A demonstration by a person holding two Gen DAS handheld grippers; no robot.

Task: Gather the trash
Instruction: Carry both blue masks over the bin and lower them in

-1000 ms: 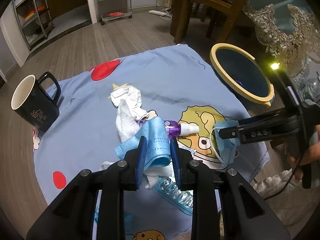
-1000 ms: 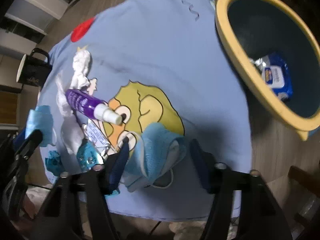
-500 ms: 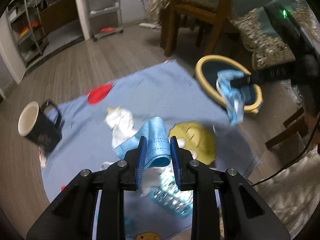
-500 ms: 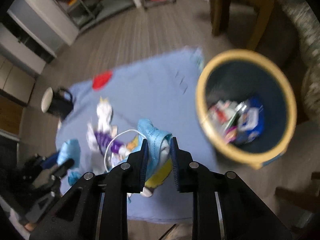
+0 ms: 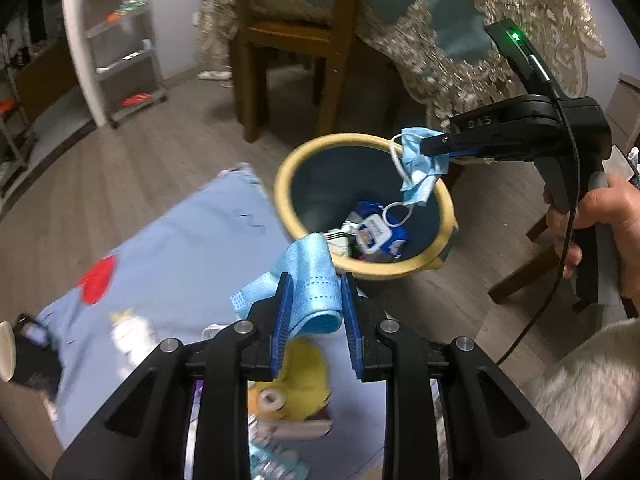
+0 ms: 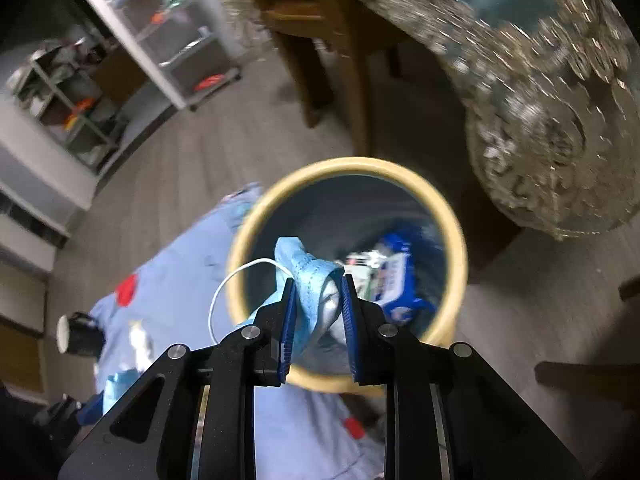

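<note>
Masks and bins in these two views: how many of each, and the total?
Masks: 2, one in the left gripper (left mask), one in the right gripper (right mask) over the bin.
Bins: 1, the yellow-rimmed bin, with trash already inside.
Total: 3.

Both grippers were matte black with blue ribbed pads inside the fingers and round silver screws on the linkage arms. The left gripper (image 5: 314, 306) showed four such screws. The right gripper (image 6: 319, 304) bore pale "DAS" lettering, a green light and a thin black cable; the right hand (image 5: 600, 220) was bare-skinned.
</note>
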